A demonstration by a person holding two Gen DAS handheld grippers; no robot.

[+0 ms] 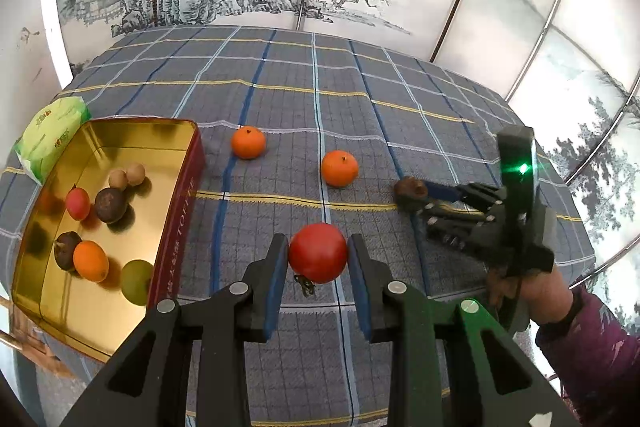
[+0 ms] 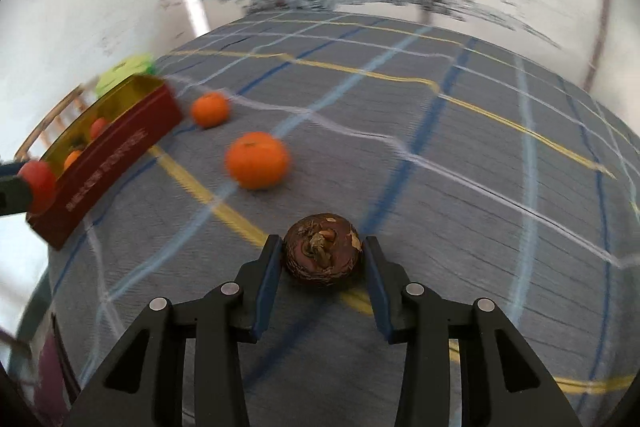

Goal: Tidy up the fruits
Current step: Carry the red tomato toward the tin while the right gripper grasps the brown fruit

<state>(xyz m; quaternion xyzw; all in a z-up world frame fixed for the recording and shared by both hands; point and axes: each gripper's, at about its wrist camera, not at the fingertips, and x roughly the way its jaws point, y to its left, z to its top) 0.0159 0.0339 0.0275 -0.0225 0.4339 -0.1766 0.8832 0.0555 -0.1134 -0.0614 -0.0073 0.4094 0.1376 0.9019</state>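
In the left wrist view my left gripper [image 1: 318, 251] is shut on a round red fruit [image 1: 318, 259], held just above the checked cloth. To its right, my right gripper [image 1: 418, 195] has its blue pads on a brown, rough-skinned fruit [image 1: 408, 186] that lies on the cloth. The right wrist view shows this brown fruit [image 2: 323, 255] squeezed between both pads of the right gripper [image 2: 323, 251]. Two oranges [image 1: 248, 142] [image 1: 339, 168] lie loose on the cloth beyond the grippers. A gold-lined red tin [image 1: 178, 203] at the left holds several fruits.
A green tissue pack [image 1: 52, 135] lies behind the tin at the table's left edge. A person's hand [image 1: 540, 291] in a dark purple sleeve holds the right gripper. The checked cloth [image 1: 320, 87] stretches back to a painted wall panel.
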